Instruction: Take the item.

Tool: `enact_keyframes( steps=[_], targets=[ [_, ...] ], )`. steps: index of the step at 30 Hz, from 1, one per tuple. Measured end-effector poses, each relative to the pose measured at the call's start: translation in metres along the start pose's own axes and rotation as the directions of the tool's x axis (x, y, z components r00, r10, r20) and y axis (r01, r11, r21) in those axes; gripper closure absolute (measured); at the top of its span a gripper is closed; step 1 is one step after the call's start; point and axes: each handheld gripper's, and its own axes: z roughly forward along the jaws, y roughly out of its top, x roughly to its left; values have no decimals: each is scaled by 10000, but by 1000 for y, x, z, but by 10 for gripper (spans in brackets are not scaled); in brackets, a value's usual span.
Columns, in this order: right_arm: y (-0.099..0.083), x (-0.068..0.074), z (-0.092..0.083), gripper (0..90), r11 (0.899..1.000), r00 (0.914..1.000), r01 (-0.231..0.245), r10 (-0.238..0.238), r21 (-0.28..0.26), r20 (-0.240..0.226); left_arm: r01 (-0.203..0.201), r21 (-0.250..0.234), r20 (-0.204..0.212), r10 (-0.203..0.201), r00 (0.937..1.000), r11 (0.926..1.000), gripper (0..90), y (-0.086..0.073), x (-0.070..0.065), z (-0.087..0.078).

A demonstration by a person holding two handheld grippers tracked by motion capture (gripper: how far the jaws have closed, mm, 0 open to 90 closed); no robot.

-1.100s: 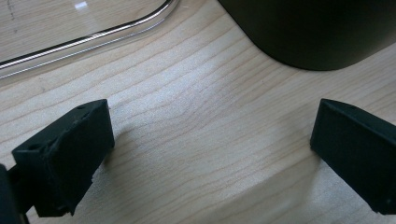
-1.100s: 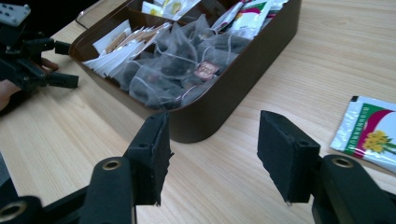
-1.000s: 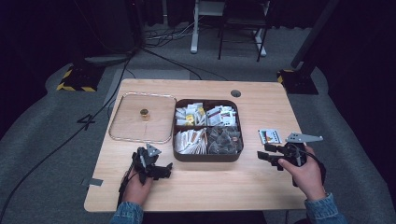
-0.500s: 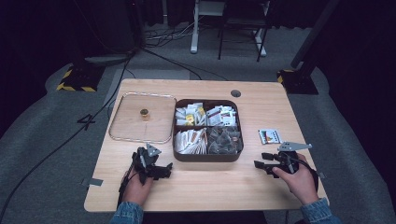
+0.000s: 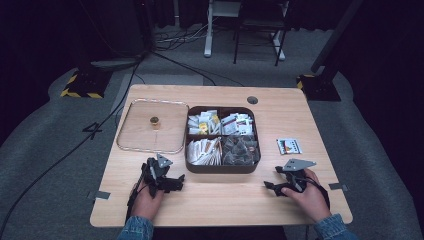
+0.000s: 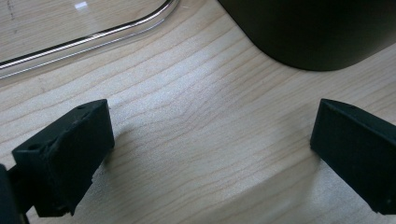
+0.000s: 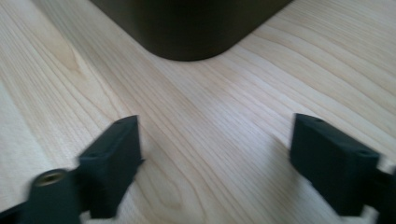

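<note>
- While both grippers rest low on the near part of the wooden table (image 5: 225, 200), the dark compartment box (image 5: 222, 167) of tea bags and sachets sits between them, a little farther off.
- Left gripper (image 5: 172, 184): held in the person's left hand, near the box's near-left corner; its jaws stand wide apart with bare wood between them.
- Right gripper (image 5: 272, 186): held in the right hand, near the box's near-right corner; its jaws have just been opening and stand wide, nothing between them.
- A clear lid (image 5: 152, 127) with a small knob lies flat just left of the box.
- A small printed packet (image 5: 289, 146) lies right of the box, beyond the right gripper.
</note>
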Motion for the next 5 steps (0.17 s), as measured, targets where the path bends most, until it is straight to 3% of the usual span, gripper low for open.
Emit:
enact_keyframes(
  steps=[1,5],
  targets=[
    [-1,3,3,106,9998,9998,164,-163,-95,139,3,-1,-1,-3,10000,10000,0,0,0,0],
    [1,7,7,82,10000,9997,73,-72,-53,230,2,0,0,-2,10000,10000,0,0,0,0]
  ],
)
